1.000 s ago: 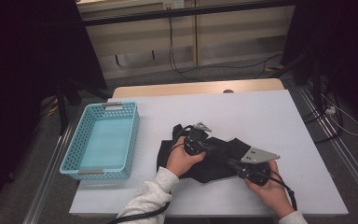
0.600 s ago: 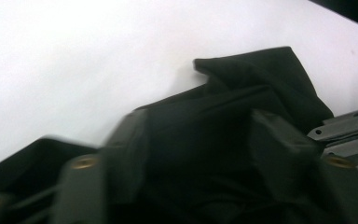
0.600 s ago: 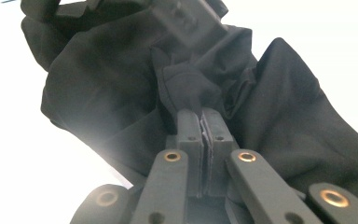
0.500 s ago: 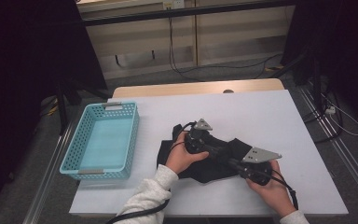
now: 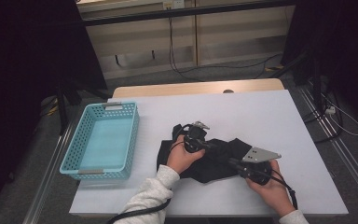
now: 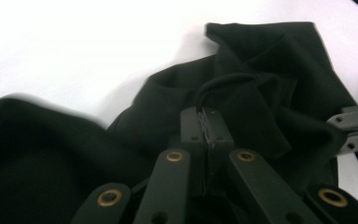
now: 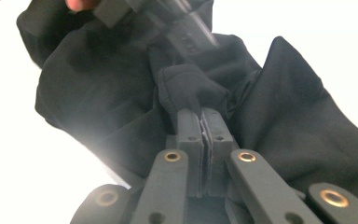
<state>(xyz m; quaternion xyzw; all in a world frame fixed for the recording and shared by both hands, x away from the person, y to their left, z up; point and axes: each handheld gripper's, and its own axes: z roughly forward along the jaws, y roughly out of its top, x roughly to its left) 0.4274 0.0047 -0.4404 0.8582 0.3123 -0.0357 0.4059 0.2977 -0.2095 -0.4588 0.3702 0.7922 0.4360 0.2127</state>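
Since a second ago, little has shifted: both hands sit at nearly the same spots over the black garment [image 5: 214, 158], and the left claw [image 5: 213, 146] has just opened and clenched again, with a thin dark cord or seam of the cloth caught between its jaws.

Seen from the high view, a white surface [image 5: 261, 116] carries a crumpled black garment near its front middle. A light blue plastic basket [image 5: 101, 140] stands at the surface's left side, well apart from the cloth. The person's left hand [image 5: 181, 158], in a pale grey sleeve [image 5: 149, 196], holds the left claw over the middle of the garment. The right hand [image 5: 265, 183] holds the right claw [image 5: 230, 163] at the garment's right edge, with its grey three-cornered plate [image 5: 260, 154] on top.

From the left gripper view, the jaws are pressed together on a narrow loop of black cord [image 6: 223, 84] rising from the folds; whether that loop is a drawstring or a hem is hard to tell in the dark cloth.

From the right gripper view, the right claw's jaws are clenched on a small bunched fold of the garment [image 7: 186, 88], which bulges just beyond the jaw tips. The other claw shows blurred at the top of that view.
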